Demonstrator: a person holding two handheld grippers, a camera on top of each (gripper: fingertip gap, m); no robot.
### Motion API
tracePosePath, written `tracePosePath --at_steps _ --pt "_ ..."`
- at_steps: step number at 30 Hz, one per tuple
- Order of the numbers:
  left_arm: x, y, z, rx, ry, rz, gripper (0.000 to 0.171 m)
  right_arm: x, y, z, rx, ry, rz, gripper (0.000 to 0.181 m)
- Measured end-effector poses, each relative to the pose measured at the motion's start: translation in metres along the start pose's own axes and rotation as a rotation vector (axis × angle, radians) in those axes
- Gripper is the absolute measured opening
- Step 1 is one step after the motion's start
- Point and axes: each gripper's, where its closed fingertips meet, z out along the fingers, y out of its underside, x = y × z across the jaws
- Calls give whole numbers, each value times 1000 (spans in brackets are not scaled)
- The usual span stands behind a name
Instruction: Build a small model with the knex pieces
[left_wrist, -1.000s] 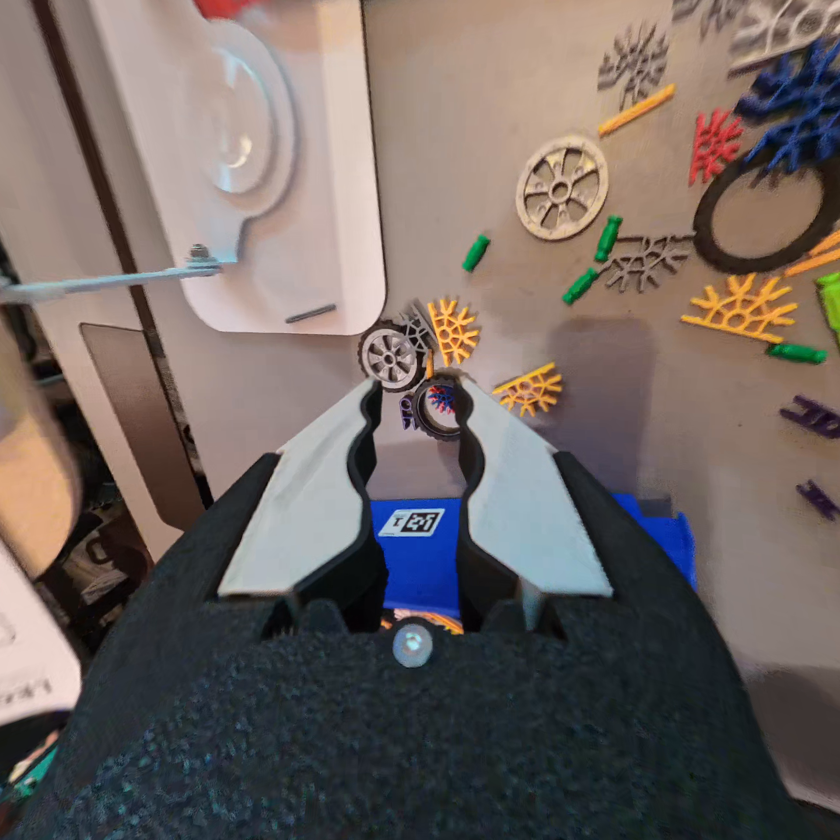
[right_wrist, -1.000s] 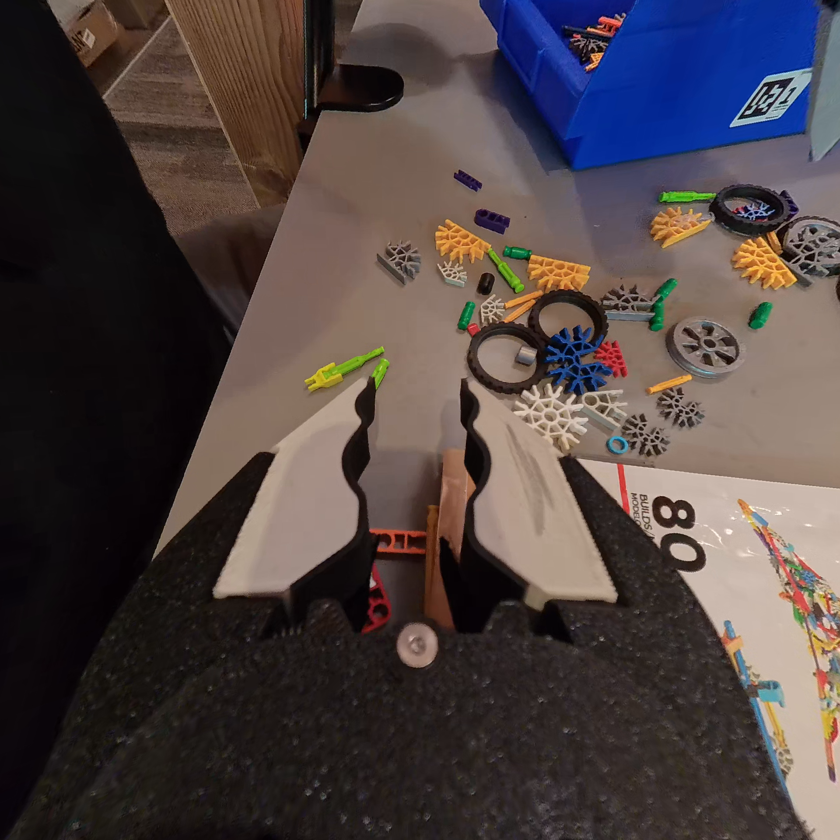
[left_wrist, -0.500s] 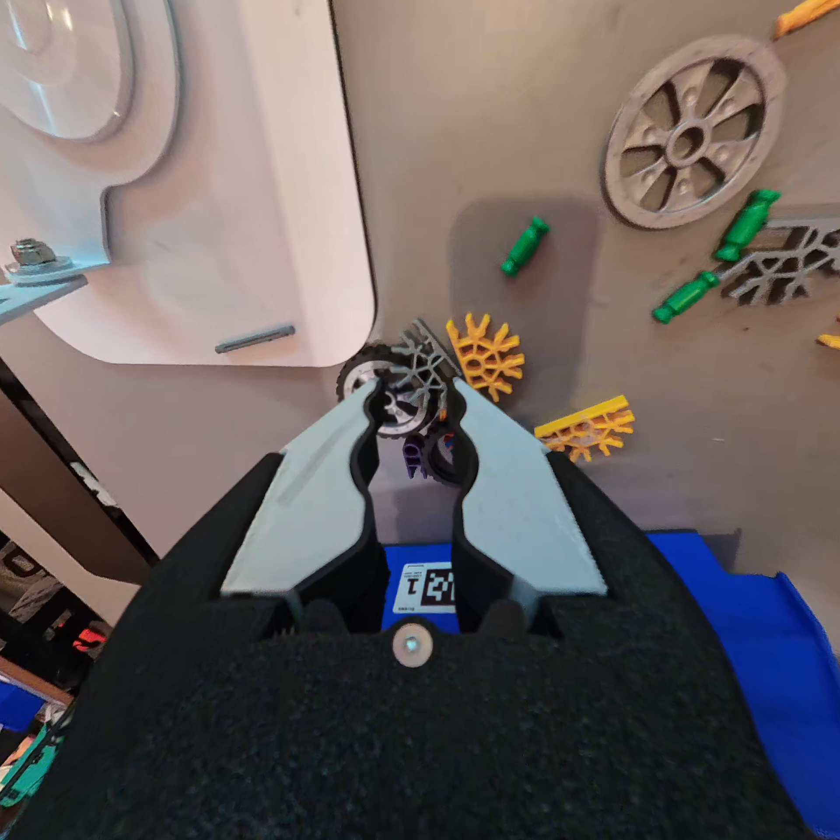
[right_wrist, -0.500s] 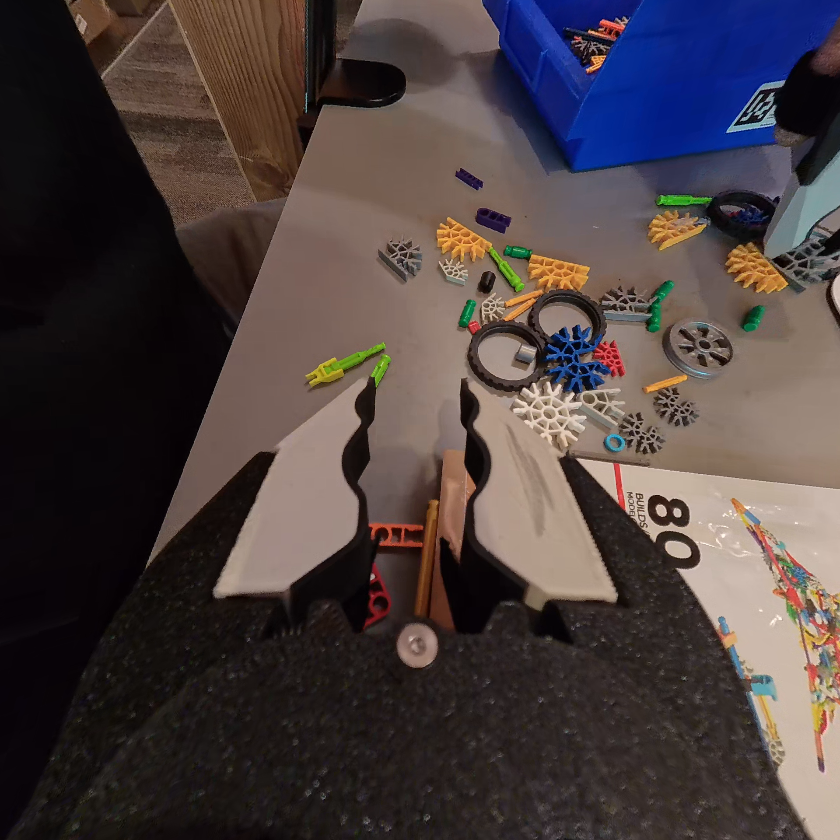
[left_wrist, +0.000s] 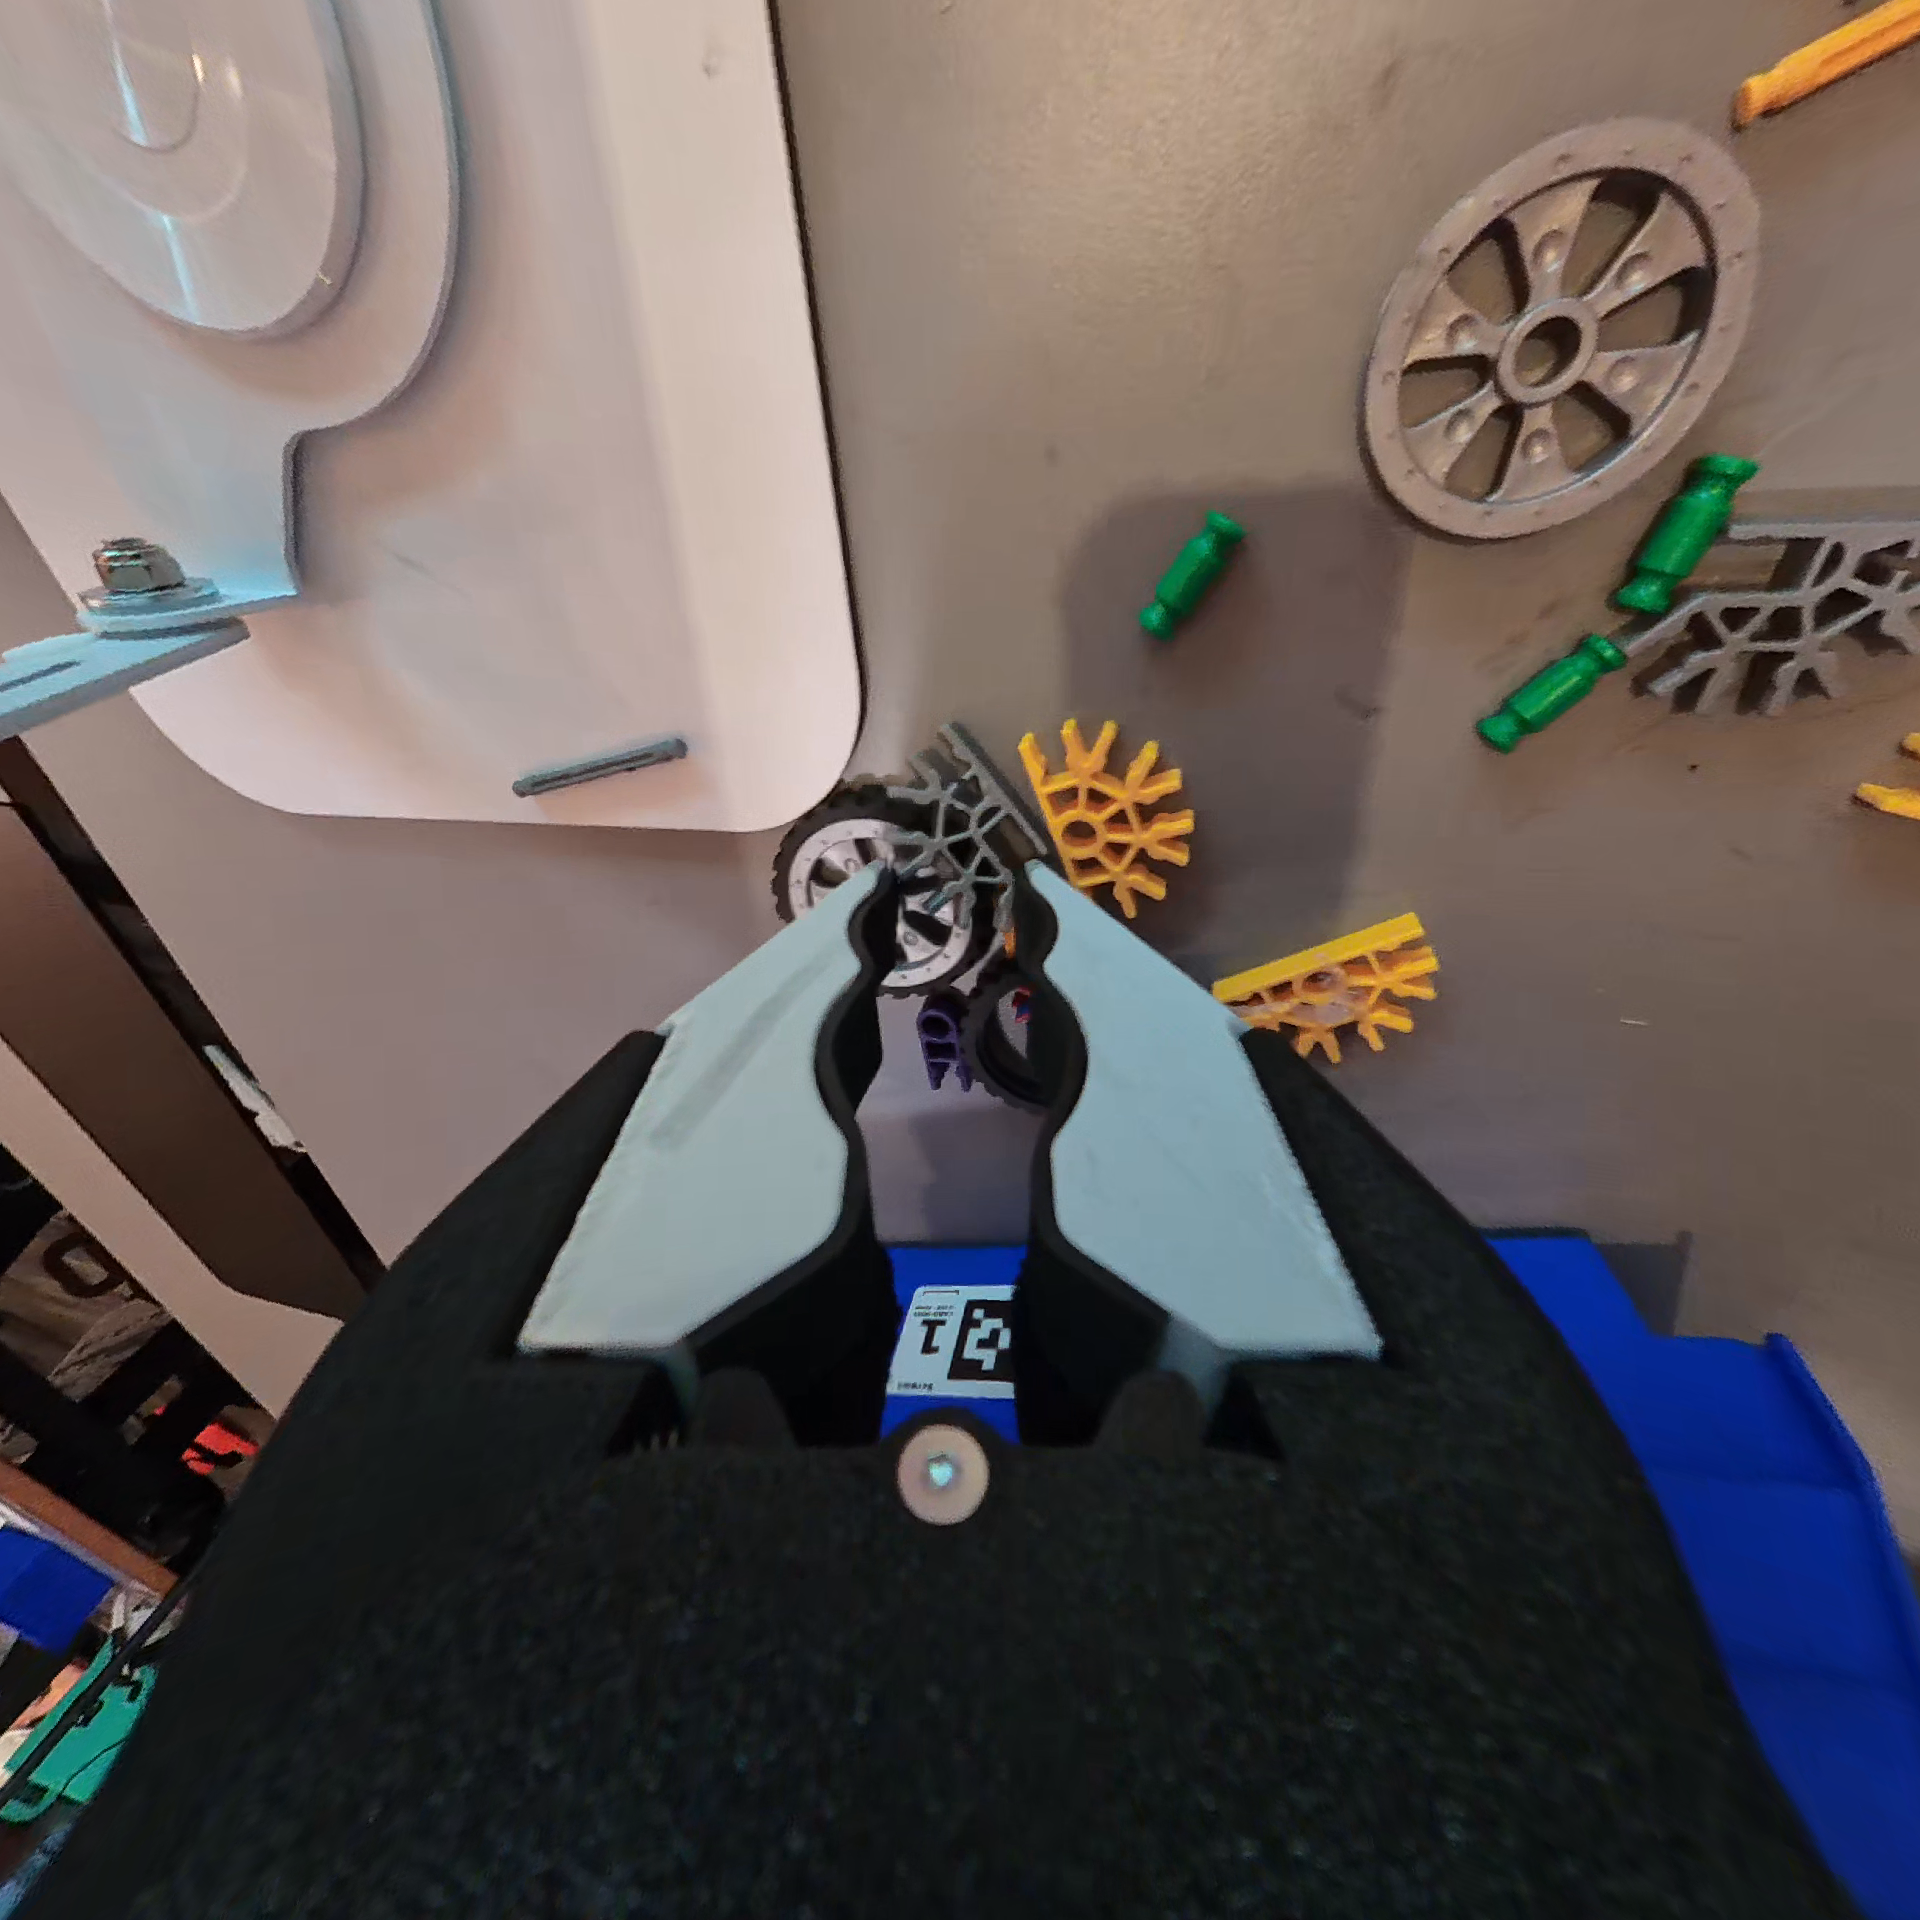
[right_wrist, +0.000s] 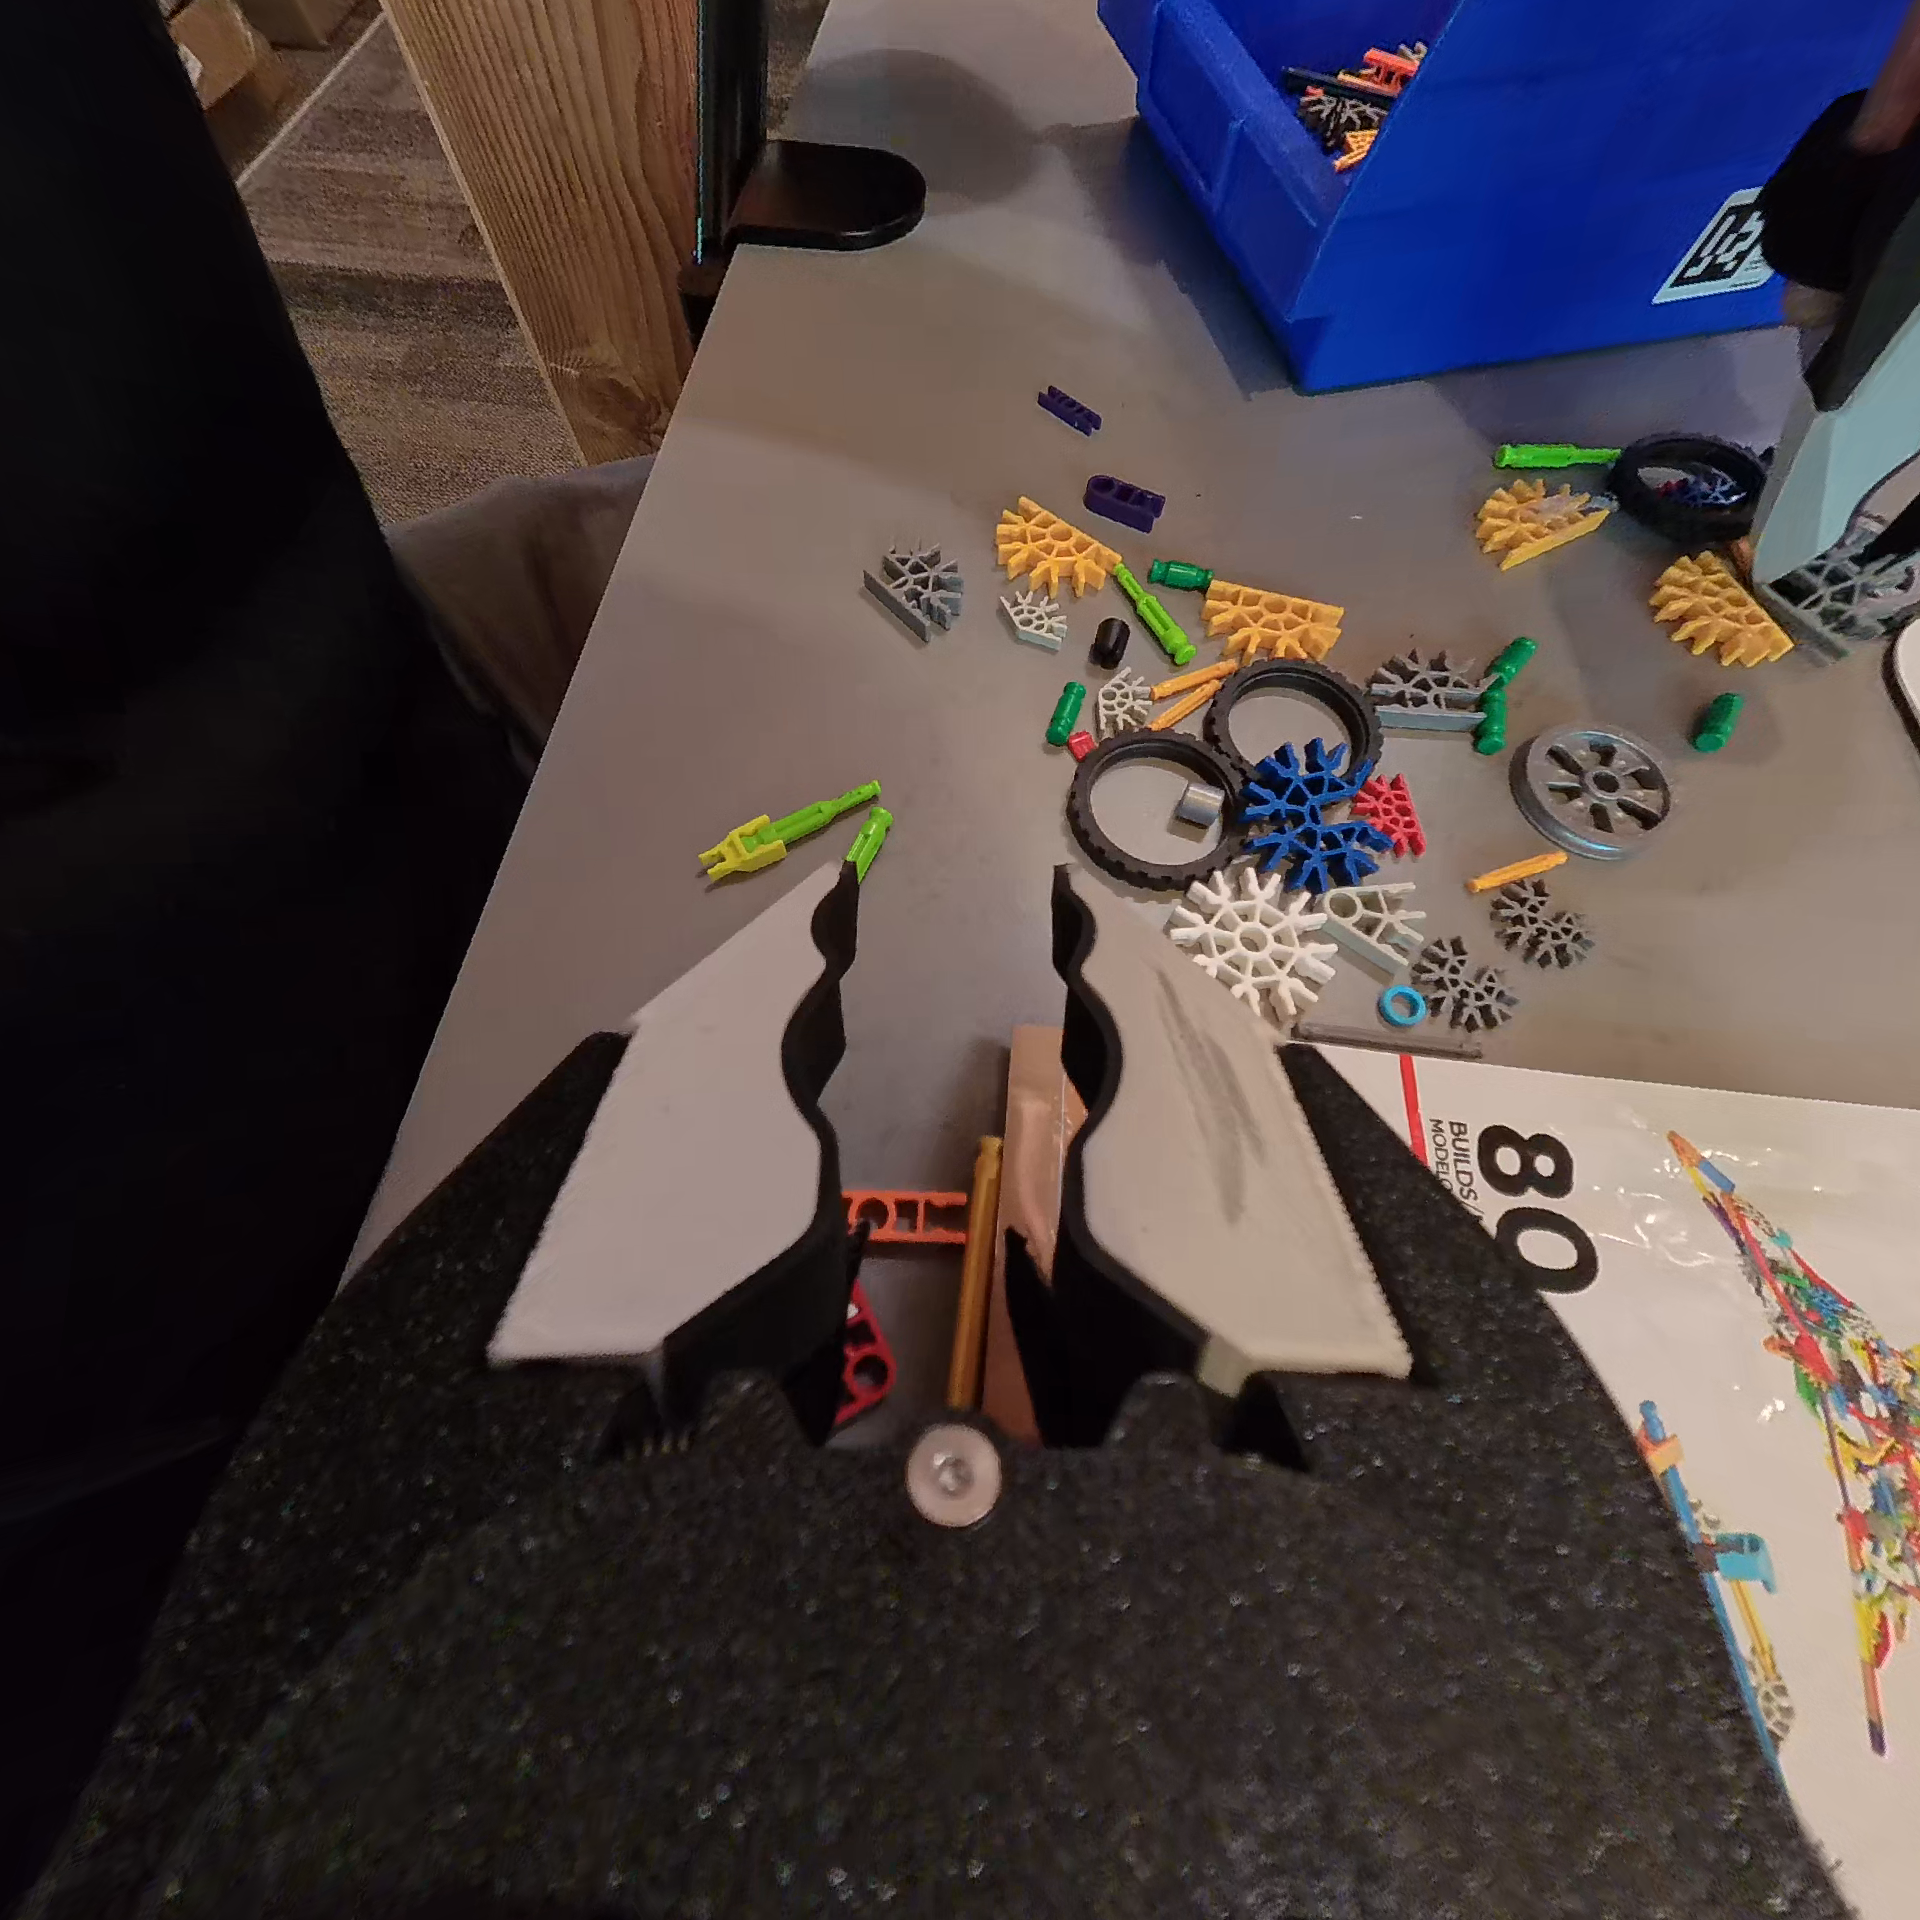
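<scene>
Grey table surface: a matte grey tabletop is seen in both views, strewn with small plastic construction pieces.
Left gripper: the left gripper is narrowed, its tips set either side of a grey snowflake-shaped plastic connector lying over a small grey-hubbed black-tyred wheel; contact is likely, but a firm grip cannot be told.
Right gripper: the right gripper is held wide, with nothing between its fingers, above bare table near a lime-green rod.
Left view only: a white rounded plate just beside the wheel; a yellow fan connector touching the grey one; a large grey spoked wheel hub well apart.
Right view only: a printed instruction sheet, a blue plastic bin holding parts, and the table's left edge.
Room: bare table is seen ahead of the right gripper; the left tips are hemmed by plate and pieces.
</scene>
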Motion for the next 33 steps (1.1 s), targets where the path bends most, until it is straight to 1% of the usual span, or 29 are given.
tracePosePath --at_steps 7,14,19,26,30,33 --pt "0 -3 -17 50 -21 -23 20 1 0 -1 2 5 0 36" --pt "15 -16 -40 139 -11 -47 20 1 0 -1 -1 14 -6 36" --pt "32 -29 -55 212 8 -78 20 3 -2 -3 8 29 -8 36" --pt "58 -47 -78 342 50 -173 20 8 -7 -5 35 54 6 36" --pt "76 -57 -88 405 74 -202 20 19 -14 -11 83 92 71 36" --pt "89 -67 -98 443 91 -204 20 31 -21 -18 148 127 142 36"
